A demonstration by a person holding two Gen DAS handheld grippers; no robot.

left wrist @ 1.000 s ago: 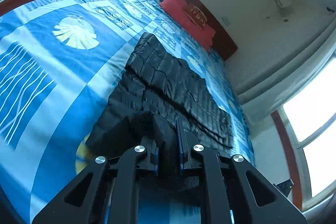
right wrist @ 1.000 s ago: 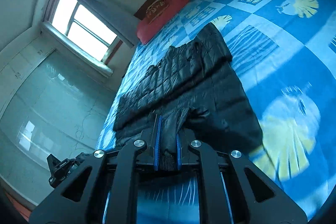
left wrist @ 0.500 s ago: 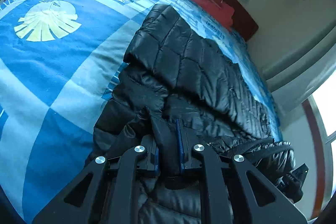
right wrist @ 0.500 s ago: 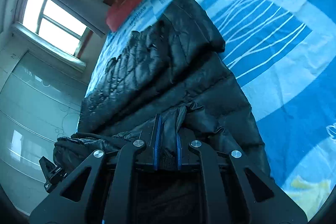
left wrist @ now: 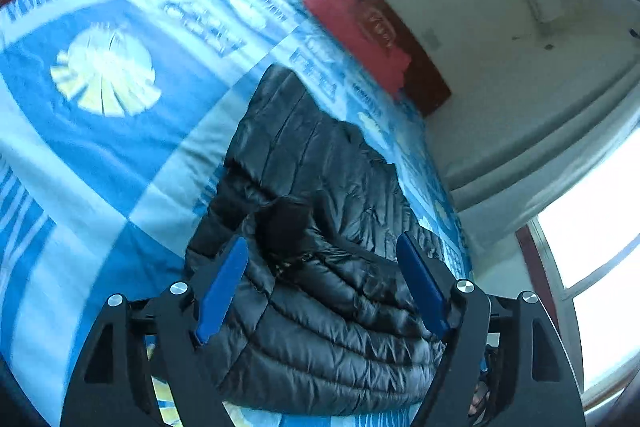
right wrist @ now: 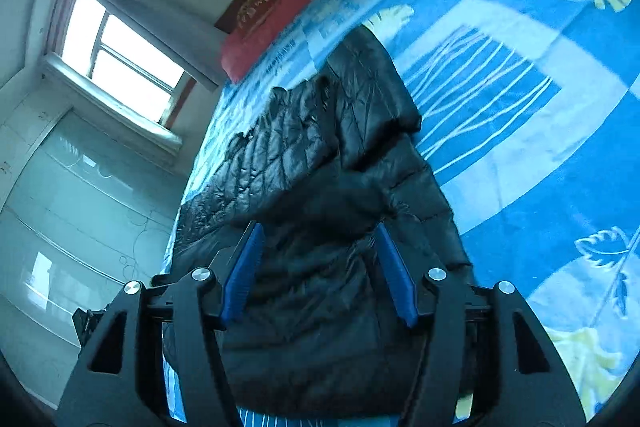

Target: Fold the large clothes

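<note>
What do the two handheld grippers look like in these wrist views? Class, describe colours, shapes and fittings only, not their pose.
Both look alike. The left gripper and the right gripper each have matte black angular frames with triangular cut-outs and round silver bolt heads on the linkages. Their fingers carry flat, elongated bright blue pads. No cables, printed markings, hands or sleeves show in either view.

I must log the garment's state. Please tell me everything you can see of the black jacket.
The black jacket is a glossy, quilted puffer, apparently nylon. It lies on the blue patterned bedspread, its near end folded over into a thick layer. Both the left hand-held gripper and right hand-held gripper are open above it, gripping nothing.
</note>
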